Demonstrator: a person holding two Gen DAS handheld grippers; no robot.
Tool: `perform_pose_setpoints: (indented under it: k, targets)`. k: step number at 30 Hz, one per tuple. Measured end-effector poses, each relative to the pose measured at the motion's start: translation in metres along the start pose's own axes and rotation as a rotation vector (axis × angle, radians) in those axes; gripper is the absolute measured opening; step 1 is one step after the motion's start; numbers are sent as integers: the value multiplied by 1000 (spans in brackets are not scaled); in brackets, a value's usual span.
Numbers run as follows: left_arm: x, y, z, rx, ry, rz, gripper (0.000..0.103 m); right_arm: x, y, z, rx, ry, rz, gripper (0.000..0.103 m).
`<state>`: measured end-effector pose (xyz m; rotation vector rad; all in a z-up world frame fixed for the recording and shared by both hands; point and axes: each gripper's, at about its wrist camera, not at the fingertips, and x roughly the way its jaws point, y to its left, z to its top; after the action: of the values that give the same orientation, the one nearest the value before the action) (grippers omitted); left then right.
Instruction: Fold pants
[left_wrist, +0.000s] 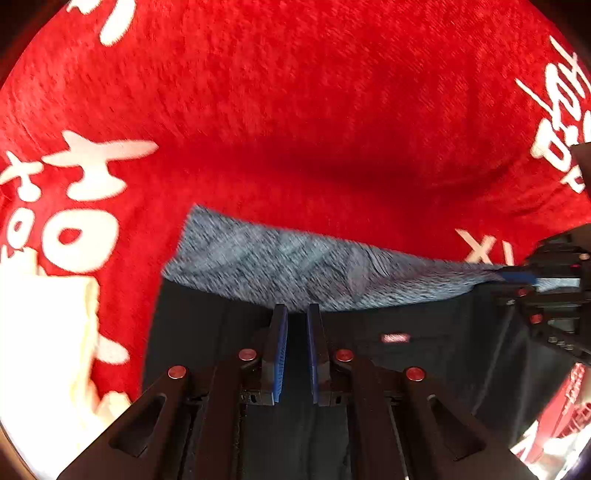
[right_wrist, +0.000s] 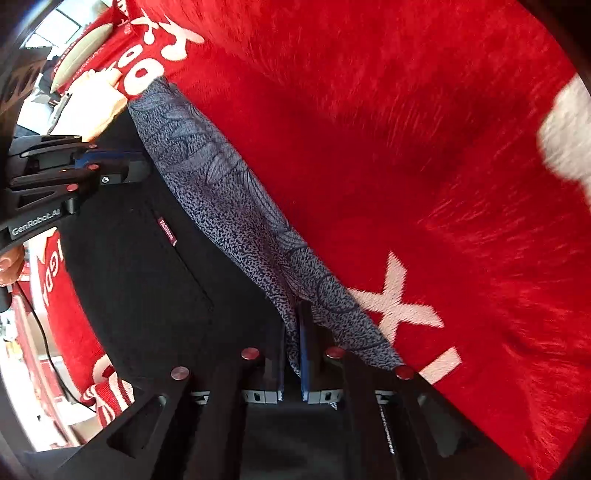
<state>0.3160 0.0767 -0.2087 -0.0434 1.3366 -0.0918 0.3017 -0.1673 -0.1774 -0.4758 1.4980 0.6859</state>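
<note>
Black pants lie on a red cloth, their grey patterned waistband turned up along the far edge. My left gripper points down at that edge, shut with dark fabric between its blue pads. The right gripper pinches the band's right end. In the right wrist view the grey band runs diagonally beside the black pants and down into my right gripper, which is shut on it. The left gripper holds the band's far end. A small red label sits on the black fabric.
The red cloth with large white letters covers the surface all around the pants. A cream folded garment lies at the left of the pants. A hand shows behind the left gripper. Room clutter blurs at the left rim.
</note>
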Motion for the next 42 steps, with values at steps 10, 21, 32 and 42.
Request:
perform_pose_setpoints:
  k: [10,21,32,42]
  targets:
    - [-15,-8,5,-52,-31,-33,12,-13,-4,-14,106,-98,-109,44]
    - [31,-20,25,-13,-42,127,12,-48,-8,-139,402,-82,17,44]
    - [-20,-59,-10,-12,43,38,12,-76,6,-243,710,-260,299,60]
    - [-14,-97,-65,-42,123,-62,12,-28,32,-264,923,-325,507,60]
